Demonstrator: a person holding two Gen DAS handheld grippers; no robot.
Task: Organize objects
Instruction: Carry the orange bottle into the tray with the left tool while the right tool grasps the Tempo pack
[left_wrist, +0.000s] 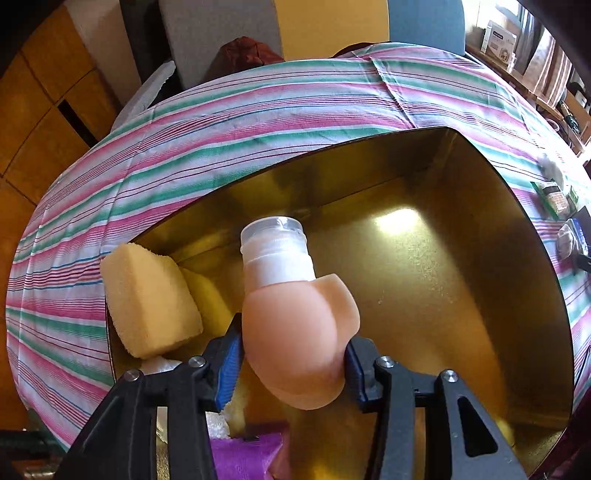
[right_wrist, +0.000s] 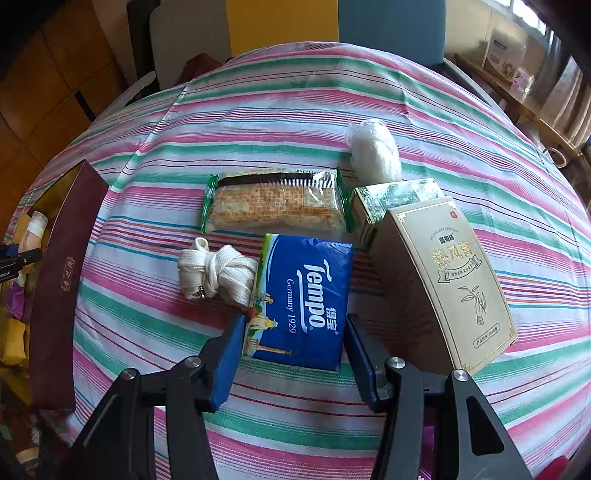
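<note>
My left gripper (left_wrist: 293, 354) is shut on a peach squeeze bottle (left_wrist: 295, 325) with a clear cap, held over the inside of a gold-lined box (left_wrist: 424, 258). A yellow sponge (left_wrist: 147, 299) and a purple item (left_wrist: 247, 456) lie in the box at the left. My right gripper (right_wrist: 291, 354) is open, its blue pads on either side of a blue Tempo tissue pack (right_wrist: 306, 295) lying on the striped cloth. The same box (right_wrist: 62, 280), maroon outside, shows at the left of the right wrist view, with the left gripper and the bottle (right_wrist: 31, 236) inside it.
On the striped tablecloth (right_wrist: 295, 110) lie a cracker packet (right_wrist: 273, 201), a white knotted strap (right_wrist: 218, 275), a white plastic wad (right_wrist: 375, 149), a green box (right_wrist: 391, 201) and a beige carton (right_wrist: 450, 280). Chairs stand beyond the table's far edge.
</note>
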